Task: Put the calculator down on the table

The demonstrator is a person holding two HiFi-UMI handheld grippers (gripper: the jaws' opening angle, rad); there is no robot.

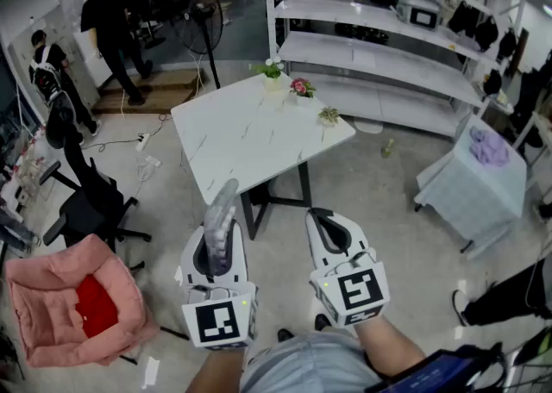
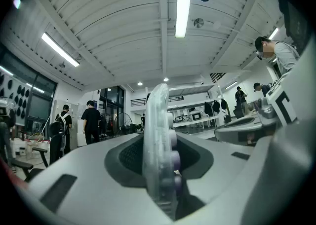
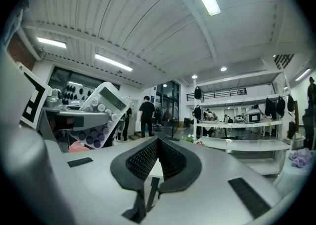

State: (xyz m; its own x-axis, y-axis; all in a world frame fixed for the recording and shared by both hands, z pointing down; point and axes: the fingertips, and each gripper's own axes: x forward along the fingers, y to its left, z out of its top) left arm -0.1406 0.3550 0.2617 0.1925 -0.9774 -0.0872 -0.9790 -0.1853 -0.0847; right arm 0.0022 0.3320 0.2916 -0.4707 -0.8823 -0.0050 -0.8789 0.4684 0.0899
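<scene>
Short of the white table (image 1: 250,137) | left gripper (image 1: 217,245) clamped on calculator (image 1: 223,210) | right gripper (image 1: 325,226) jaws together, empty | step: carrying | next: reach forward, lower, release

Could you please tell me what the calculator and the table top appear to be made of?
Calculator: probably glossy translucent plastic; light shows through its casing, with rounded white and purple keys. Table top: white with thin grey veins, so marble or a marble-look laminate; I cannot tell which.
</scene>
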